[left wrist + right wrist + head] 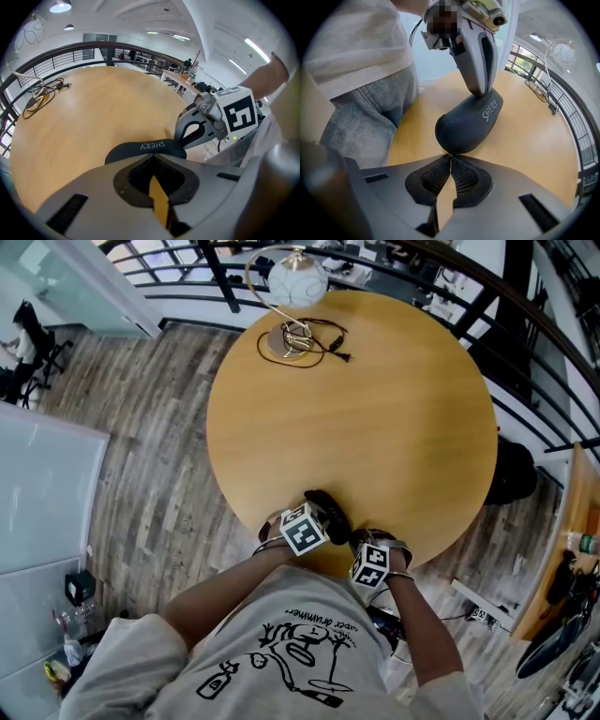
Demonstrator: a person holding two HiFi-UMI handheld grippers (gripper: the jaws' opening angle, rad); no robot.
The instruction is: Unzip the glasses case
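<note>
A dark oval glasses case (328, 507) lies near the front edge of the round wooden table (356, 399). In the left gripper view the case (145, 147) sits right at my left gripper (152, 157), whose jaws are shut on its side. In the right gripper view my left gripper (480, 91) comes down onto the far part of the case (468, 124). My right gripper (450, 154) is shut, its tips pinched against the case's near end at the zip line. The pull itself is hidden between them. The case looks closed.
A table lamp with a white globe (297, 282) and its looped cable (314, 338) stand at the table's far side. A dark railing (216, 277) runs behind the table. The person's torso is close against the front edge.
</note>
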